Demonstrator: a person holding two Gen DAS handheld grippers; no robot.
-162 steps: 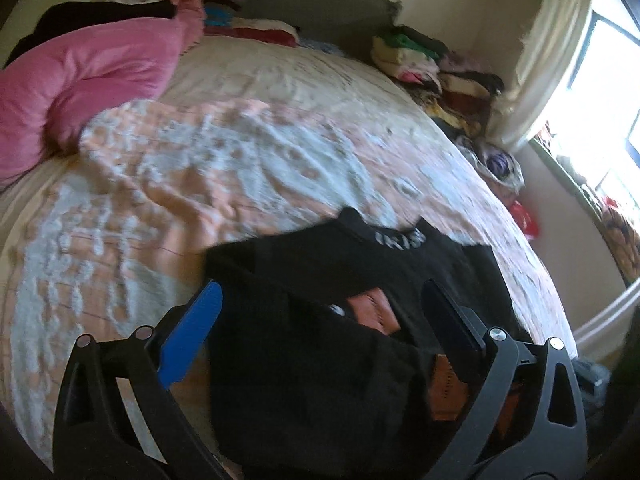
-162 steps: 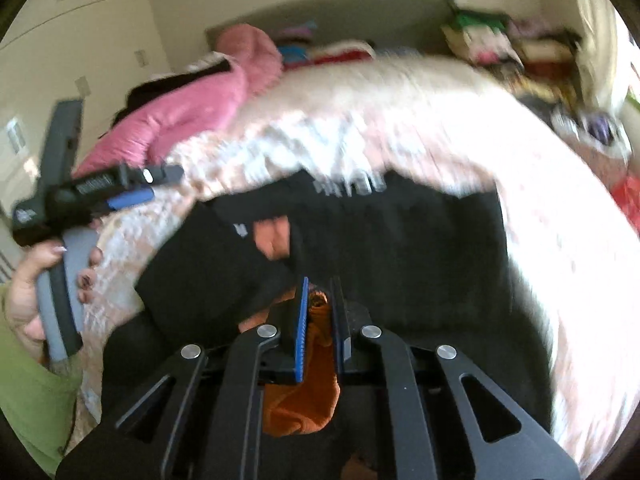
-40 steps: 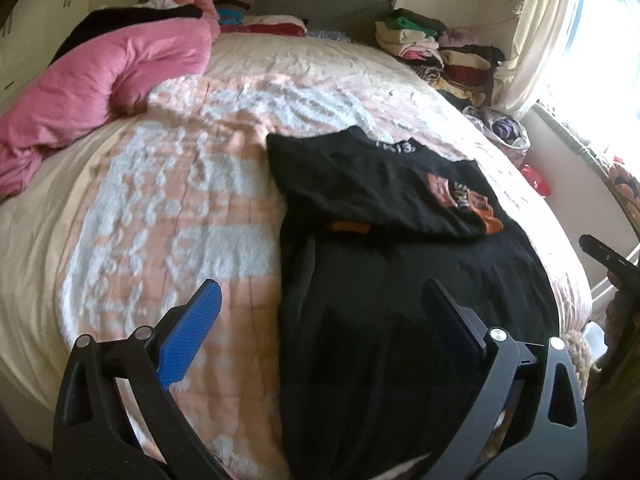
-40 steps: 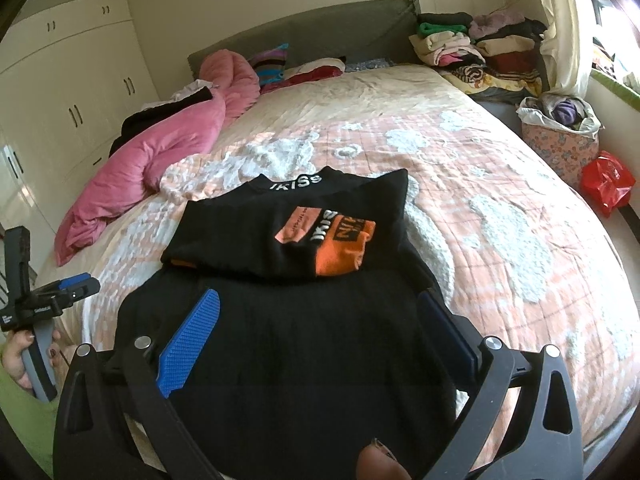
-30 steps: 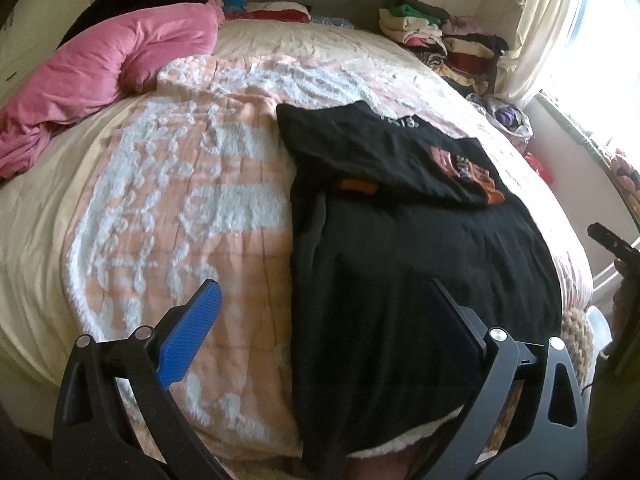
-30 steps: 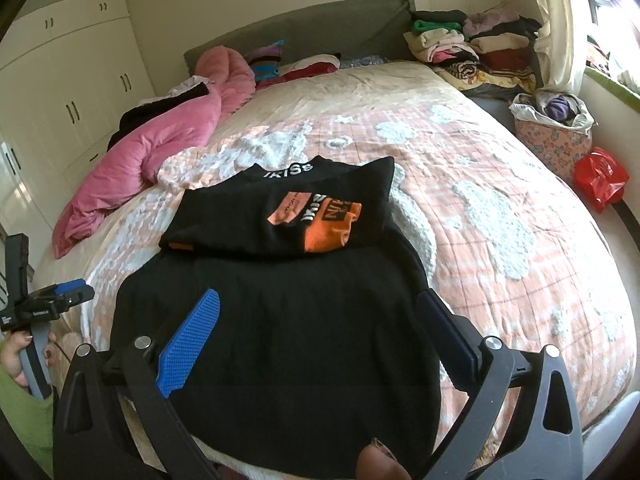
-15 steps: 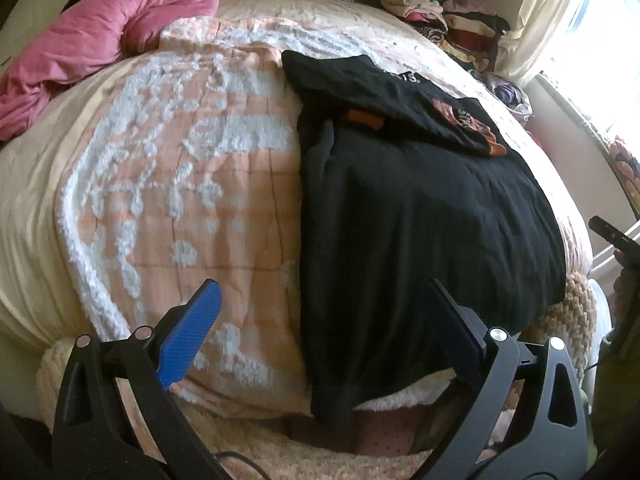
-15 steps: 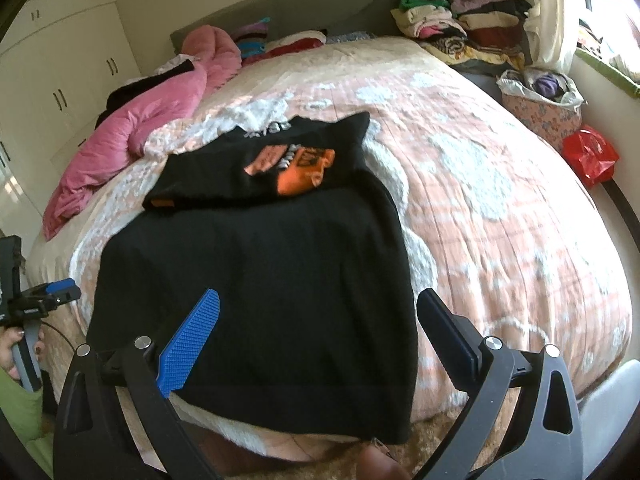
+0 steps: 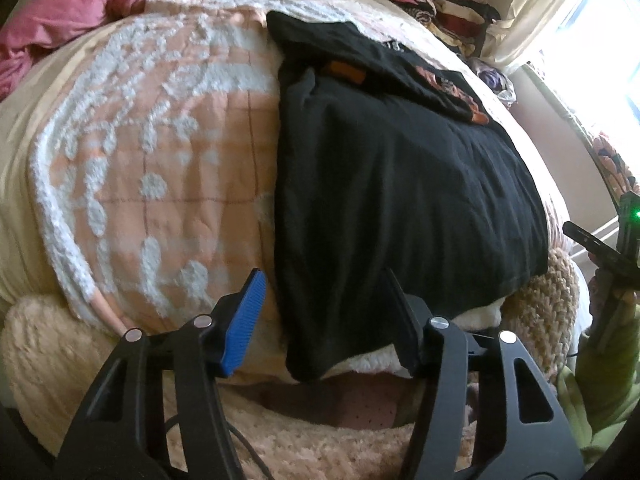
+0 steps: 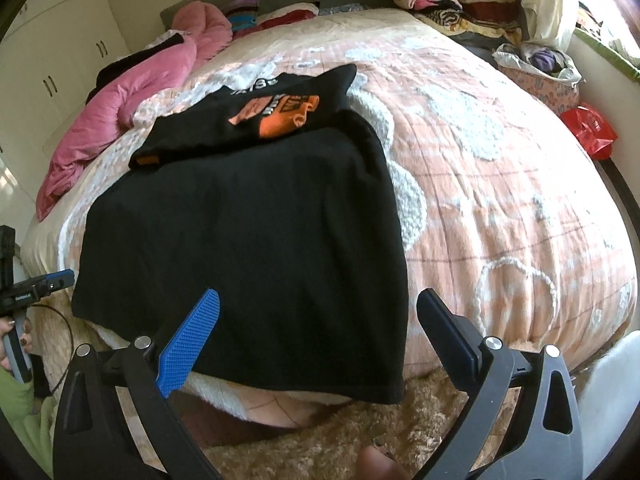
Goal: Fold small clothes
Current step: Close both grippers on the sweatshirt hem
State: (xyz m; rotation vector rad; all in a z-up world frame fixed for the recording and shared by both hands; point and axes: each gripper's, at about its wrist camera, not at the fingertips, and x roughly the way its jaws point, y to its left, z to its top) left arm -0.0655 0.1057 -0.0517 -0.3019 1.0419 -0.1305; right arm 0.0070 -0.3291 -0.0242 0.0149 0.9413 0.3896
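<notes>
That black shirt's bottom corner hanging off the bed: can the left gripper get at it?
Probably yes. The left gripper is open, the black shirt hem corner lies between its jaws, with nothing in between.

home bedroom: bed [image 10: 500, 184], wardrobe [image 10: 68, 40]

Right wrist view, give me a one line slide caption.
Open right tool hovers above the hem of a black shirt spread on the peach quilt, sleeves folded in.

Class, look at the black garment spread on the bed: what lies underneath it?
The black garment lies on the peach blanket, its hem hanging over the bed's near edge. Whatever else might be beneath it is covered and cannot be seen.
</notes>
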